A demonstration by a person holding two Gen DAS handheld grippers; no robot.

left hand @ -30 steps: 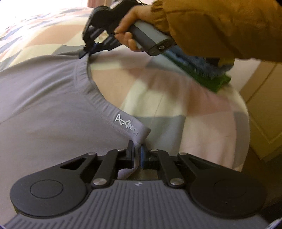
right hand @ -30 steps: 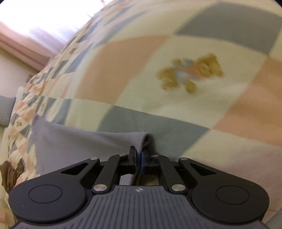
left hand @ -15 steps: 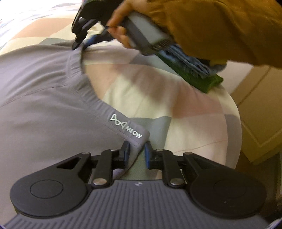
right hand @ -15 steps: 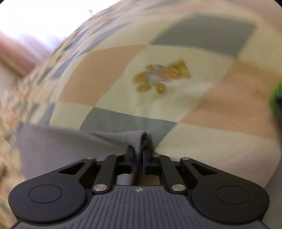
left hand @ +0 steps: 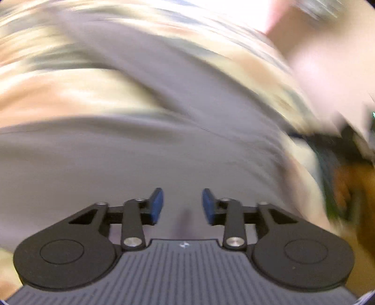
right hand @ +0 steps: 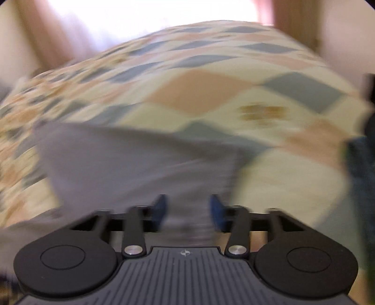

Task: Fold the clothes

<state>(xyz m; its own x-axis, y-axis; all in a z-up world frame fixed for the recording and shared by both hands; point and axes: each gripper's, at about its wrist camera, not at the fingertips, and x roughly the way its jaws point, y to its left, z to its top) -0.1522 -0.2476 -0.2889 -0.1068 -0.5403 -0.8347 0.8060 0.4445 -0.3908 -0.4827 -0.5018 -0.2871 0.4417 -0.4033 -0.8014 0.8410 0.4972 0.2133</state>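
- My left gripper [left hand: 182, 204] is hanging open, jaws having just parted, over the grey shirt [left hand: 164, 152] at lower centre.
- My right gripper [right hand: 187, 208] is gaping, having just narrowed slightly, clear of the shirt on the patchwork quilt [right hand: 211, 70].

Both cameras ride on the grippers I hold, each looking forward and steeply down along its two fingers. My left wrist view sits close above the grey shirt [left hand: 164, 150], which fills most of its badly blurred picture; a strip of the patchwork bedspread [left hand: 77, 93] shows beyond. My right wrist view looks down across the bedspread [right hand: 201, 89] toward a bright window [right hand: 145, 21], with the shirt [right hand: 131, 159] near its lower edge. Shirt and bedspread appear in both views.
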